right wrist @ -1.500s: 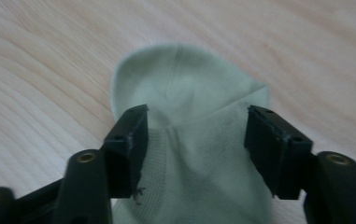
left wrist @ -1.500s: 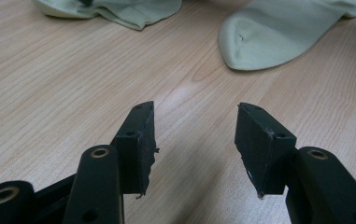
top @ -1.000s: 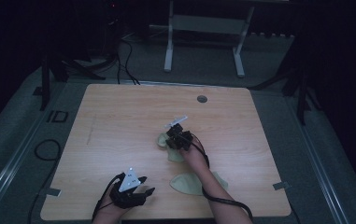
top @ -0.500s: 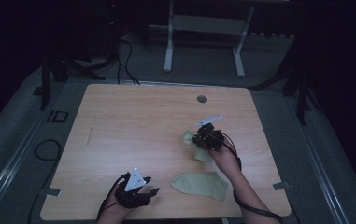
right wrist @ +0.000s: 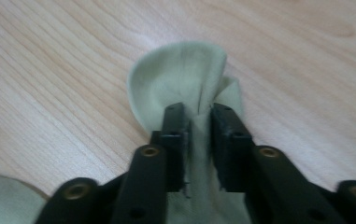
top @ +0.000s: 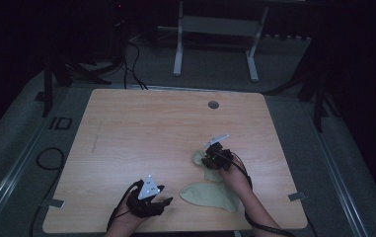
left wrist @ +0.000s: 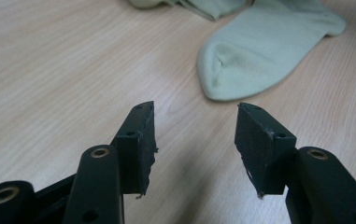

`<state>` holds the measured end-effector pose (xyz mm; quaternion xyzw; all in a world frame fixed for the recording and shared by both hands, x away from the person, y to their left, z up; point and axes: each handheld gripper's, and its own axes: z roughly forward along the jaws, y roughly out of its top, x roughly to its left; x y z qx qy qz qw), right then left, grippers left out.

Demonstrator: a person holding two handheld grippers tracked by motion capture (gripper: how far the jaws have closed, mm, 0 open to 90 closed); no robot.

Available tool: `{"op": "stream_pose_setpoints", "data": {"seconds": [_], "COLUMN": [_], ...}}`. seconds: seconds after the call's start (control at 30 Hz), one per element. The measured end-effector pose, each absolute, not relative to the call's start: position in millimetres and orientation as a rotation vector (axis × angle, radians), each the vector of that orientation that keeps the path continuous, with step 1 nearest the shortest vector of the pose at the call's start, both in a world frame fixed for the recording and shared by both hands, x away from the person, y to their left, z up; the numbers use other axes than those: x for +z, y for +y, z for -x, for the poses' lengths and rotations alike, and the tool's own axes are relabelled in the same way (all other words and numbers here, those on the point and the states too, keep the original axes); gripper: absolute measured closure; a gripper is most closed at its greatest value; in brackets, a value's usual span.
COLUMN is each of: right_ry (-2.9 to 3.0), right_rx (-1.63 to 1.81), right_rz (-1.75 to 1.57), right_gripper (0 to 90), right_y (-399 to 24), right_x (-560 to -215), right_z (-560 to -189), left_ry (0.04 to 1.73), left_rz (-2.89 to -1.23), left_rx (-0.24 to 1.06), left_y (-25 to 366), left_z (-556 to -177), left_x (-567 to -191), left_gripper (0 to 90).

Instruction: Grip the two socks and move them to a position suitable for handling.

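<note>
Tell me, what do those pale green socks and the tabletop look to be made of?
The socks look like soft knitted fabric, probably cotton: matte, with fine ribbing, and one bunches between the right gripper jaws. The table looks like light wood or wood-print laminate: smooth, with straight grain lines.

Looks like a lab or recording studio, not a home. A bare light-wood rectangular table [top: 141, 128] with a round cable hole [top: 213, 104] sits on grey carpet floor [top: 13, 143] in a dark room. Black cables [top: 133, 59] run across the floor, black stands [top: 47, 84] flank the table, and a white metal frame [top: 215, 29] stands behind.
</note>
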<state>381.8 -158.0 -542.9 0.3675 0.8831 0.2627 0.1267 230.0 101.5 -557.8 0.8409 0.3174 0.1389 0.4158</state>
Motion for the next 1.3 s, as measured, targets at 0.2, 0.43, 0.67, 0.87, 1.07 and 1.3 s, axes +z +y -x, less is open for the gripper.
{"op": "stream_pose_setpoints", "data": {"seconds": [0.2,0.43,0.67,0.87,1.07,1.3], "right_ry": [2.578,2.556,2.558,2.573,2.605,2.585], "right_rx": [0.775,0.86,0.868,0.834,0.76,0.734], "right_rz": [-1.065,-1.064,-1.042,-1.02,-0.994,-0.992], "right_gripper": [53.4,49.1,57.6,59.5,55.8,75.8], "right_y": [-160,-168,-171,-168,-163,-164], "right_x": [-544,-526,-525,-532,-545,-548], "right_z": [-380,-366,-340,-334,-334,-335], "left_ry": [0.792,0.77,0.737,0.709,0.729,0.754], "left_rz": [-2.107,-2.123,-2.134,-2.159,-2.232,-2.293], "left_rx": [0.36,0.386,0.432,0.453,0.44,0.456], "left_y": [96,80,51,26,5,2], "left_z": [-239,-260,-292,-318,-347,-359], "left_x": [-549,-534,-521,-520,-540,-558], "left_gripper": [47.7,48.3,56.5,71.4,79.3,85.5]}}
